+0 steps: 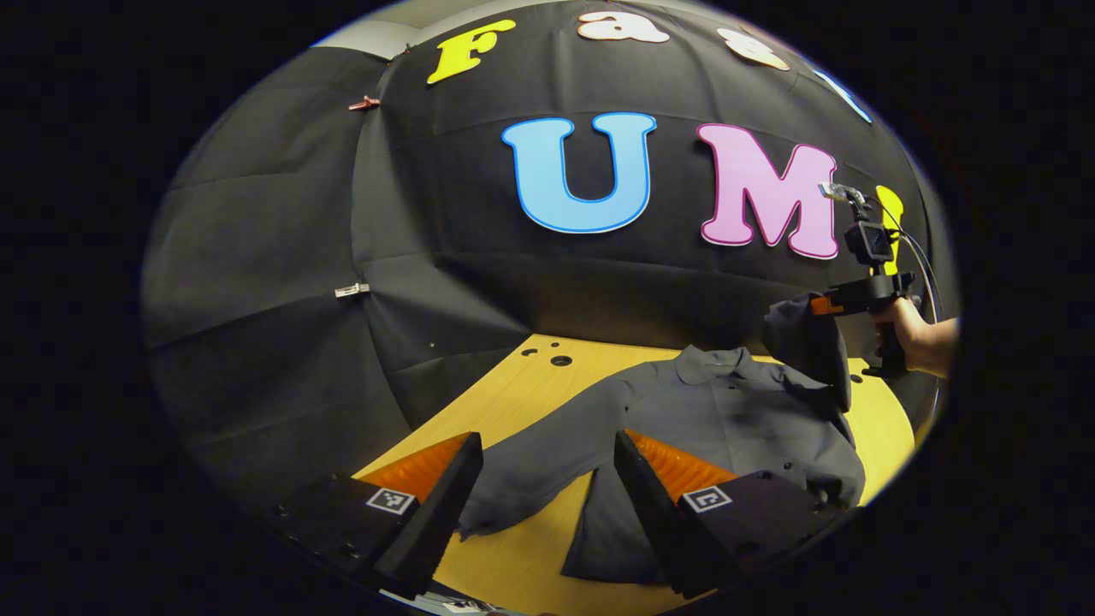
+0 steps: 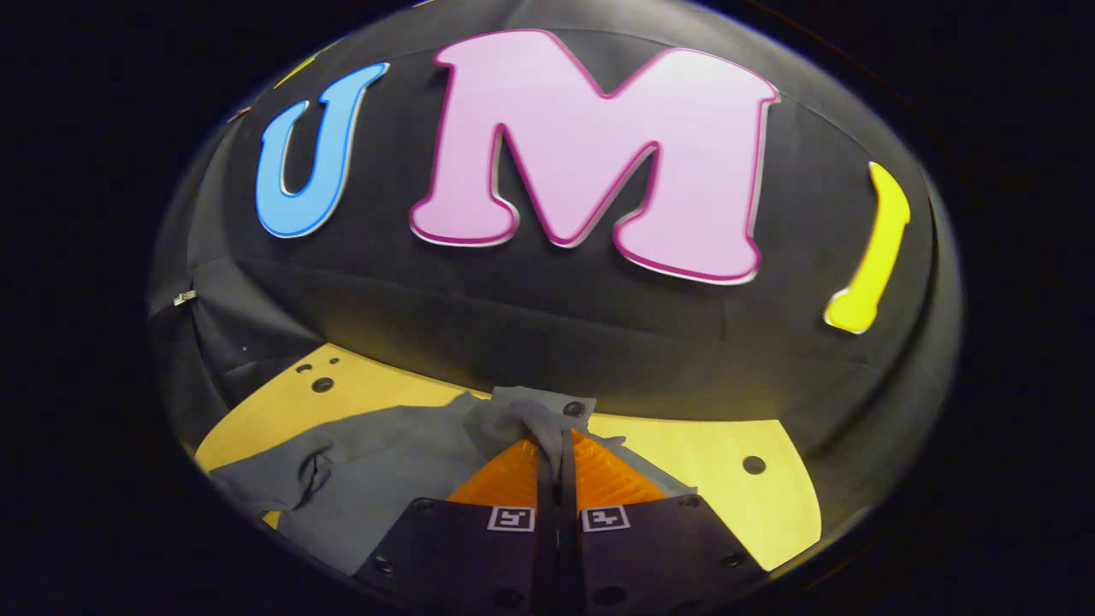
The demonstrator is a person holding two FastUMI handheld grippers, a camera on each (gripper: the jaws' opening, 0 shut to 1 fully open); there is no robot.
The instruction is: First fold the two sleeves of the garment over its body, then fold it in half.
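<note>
In the left gripper view, the left gripper point(image 1: 547, 488) has its fingers wide apart and holds nothing. It hangs above the near part of a grey garment point(image 1: 727, 419) that lies on the yellow bench point(image 1: 513, 385). Between the two fingers I see one sleeve point(image 1: 530, 470) lying flat on the wood, stretched out from the body towards the left side of this view. Farther away the collar is near the far edge of the bench. At the far right, a hand point(image 1: 911, 329) holds the right gripper point(image 1: 817, 305), which lifts the other sleeve point(image 1: 808, 342) up from the bench; the cloth hangs down from it.

In the right gripper view, the right gripper's fingers point(image 2: 513, 470) are pressed together on a bunch of this grey cloth. Behind, the bench has some small holes point(image 2: 753, 464).
</note>
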